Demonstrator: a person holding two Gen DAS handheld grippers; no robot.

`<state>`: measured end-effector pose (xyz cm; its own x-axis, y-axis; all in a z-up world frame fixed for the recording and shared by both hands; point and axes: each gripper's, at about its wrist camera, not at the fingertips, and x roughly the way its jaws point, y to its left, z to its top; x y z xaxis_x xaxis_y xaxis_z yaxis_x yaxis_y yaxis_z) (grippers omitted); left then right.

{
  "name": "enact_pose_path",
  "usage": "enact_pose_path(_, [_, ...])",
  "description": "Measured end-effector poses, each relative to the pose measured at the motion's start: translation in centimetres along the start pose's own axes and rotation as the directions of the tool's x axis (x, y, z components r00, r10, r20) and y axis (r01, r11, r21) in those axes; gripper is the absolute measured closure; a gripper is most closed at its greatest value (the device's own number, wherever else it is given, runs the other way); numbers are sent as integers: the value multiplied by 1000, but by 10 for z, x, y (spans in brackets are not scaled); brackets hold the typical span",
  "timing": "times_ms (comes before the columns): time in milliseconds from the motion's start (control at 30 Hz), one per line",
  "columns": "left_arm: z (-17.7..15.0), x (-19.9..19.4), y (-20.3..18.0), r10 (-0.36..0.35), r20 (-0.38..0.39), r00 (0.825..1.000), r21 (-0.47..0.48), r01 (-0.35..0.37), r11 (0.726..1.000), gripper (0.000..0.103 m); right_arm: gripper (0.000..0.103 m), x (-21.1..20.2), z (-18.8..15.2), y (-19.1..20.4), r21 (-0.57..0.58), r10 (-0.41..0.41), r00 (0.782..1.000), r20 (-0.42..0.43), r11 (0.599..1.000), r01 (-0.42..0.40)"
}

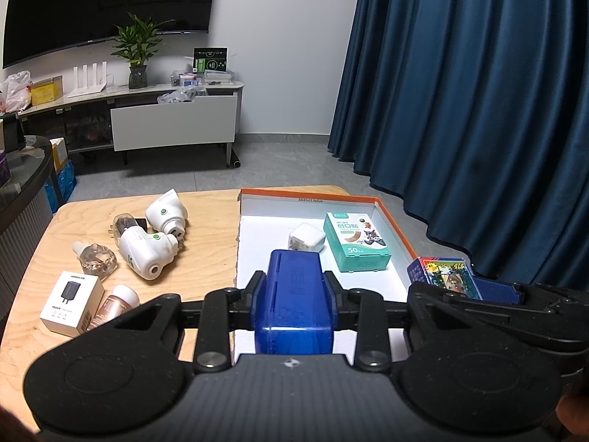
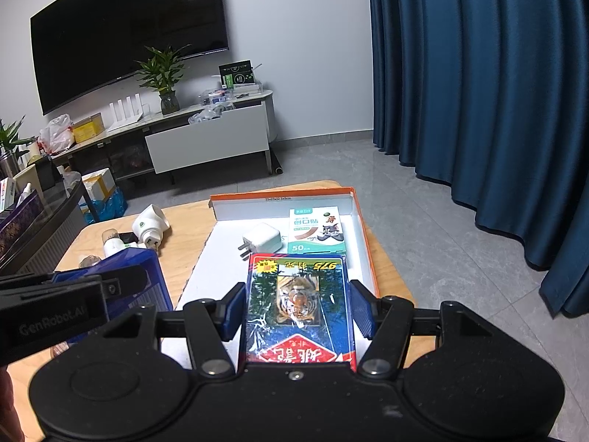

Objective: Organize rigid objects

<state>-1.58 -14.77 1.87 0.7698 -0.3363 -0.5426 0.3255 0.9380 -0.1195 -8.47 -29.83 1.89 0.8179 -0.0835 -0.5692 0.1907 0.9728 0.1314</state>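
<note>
Left hand-held gripper point(image 1: 294, 287) pinches a blue plastic case point(image 1: 292, 302) by its sides, held level above the near edge of the orange-rimmed tray point(image 1: 390, 217), pointing forward. Case is glossy, ribbed top, long side along the fingers. Right hand-held gripper point(image 2: 298, 305) sits just beside it on the right, pads against both long edges of a card box point(image 2: 300, 305) with a tiger picture and red label, flat and face up, over the tray's near right part. Whether either item touches the tray floor is hard to tell.

Inside the tray: white charger cube point(image 2: 262, 240) with prongs toward the camera, teal bandage box point(image 2: 317, 230) just beside it at the far right. On the bench point(image 1: 206, 254) left of the tray: two white plug-in units point(image 1: 154, 235), clear bottle point(image 1: 96, 259), white UGREEN box point(image 1: 71, 302), small bronze-coloured bottle point(image 1: 116, 304) touching that box.
</note>
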Motion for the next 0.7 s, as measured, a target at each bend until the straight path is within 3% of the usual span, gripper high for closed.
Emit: enact_pose_path(700, [-1, 4, 1, -3, -13, 1000, -5, 3, 1000, 69, 32, 1, 0, -1, -5, -2, 1000, -9, 1000, 2])
